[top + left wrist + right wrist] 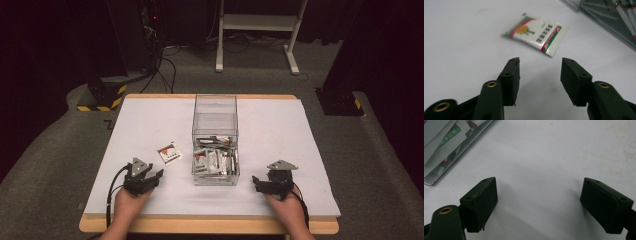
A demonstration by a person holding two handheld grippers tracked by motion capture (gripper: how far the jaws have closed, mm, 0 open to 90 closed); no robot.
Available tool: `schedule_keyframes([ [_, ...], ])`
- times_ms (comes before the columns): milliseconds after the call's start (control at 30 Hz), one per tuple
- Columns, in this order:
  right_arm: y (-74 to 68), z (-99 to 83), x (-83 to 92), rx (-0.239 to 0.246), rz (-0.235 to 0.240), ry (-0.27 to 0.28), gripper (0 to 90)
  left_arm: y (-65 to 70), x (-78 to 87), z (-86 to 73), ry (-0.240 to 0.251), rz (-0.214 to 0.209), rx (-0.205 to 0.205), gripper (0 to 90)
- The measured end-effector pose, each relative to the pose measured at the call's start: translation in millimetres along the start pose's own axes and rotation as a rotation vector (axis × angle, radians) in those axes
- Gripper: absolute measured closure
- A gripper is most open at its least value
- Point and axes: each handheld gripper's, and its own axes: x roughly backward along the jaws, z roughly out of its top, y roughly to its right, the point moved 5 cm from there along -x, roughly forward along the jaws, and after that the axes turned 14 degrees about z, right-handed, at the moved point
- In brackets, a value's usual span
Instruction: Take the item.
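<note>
We see a flat, glossy white packet (537, 34) lying alone on the matte white table (280, 130), its face printed with a green and red border, a yellow flower-like motif and a line of small characters. It rests just left of a clear, hard-walled plastic box (215, 116), tall and square-cornered, whose bottom holds a loose heap of similar packets (216, 160) stacked at angles. The packet sits apart from the box wall, with bare table all around it and nothing lying across it. In the left gripper view the left gripper (540, 75) hangs low over the table, aimed at the packet, its two blocky black jaws spread apart with only tabletop between them; the packet lies just beyond the tips, untouched. In the high view that gripper (152, 176) sits near the front edge, held by the person's left hand (131, 201), tilted forward and toward the box. The right gripper (539, 202) rests on the other side of the box, its jaws spread wide over bare, faintly stained table, with the box's corner at the upper left of its own view. The right hand (285, 204) holds it level near the front edge. Beyond the table, a white metal frame (260, 25) stands on grey carpet; the rest of the dark background is, as far as we can tell, cables and stands.
</note>
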Motion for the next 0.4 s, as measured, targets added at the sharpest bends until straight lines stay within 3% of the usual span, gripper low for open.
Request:
schedule_keyframes([
  [33,0.0,0.0,0.0,0.0,0.0,0.0,14.1,-0.3,-0.9,-1.3,-0.021,-0.021,0.019,43.2],
  [100,0.0,0.0,0.0,0.001,-0.001,0.0,14.1,0.4,-1.8,-1.9,-0.034,-0.031,0.019,38.1],
  [267,-0.1,0.0,0.0,0.001,-0.001,0.0,14.1,5.4,-2.5,-2.1,-0.027,0.024,-0.042,37.7],
  [400,-0.1,0.0,0.0,0.001,-0.002,-0.001,14.0,4.7,-2.6,-2.3,-0.032,0.018,-0.031,37.2],
])
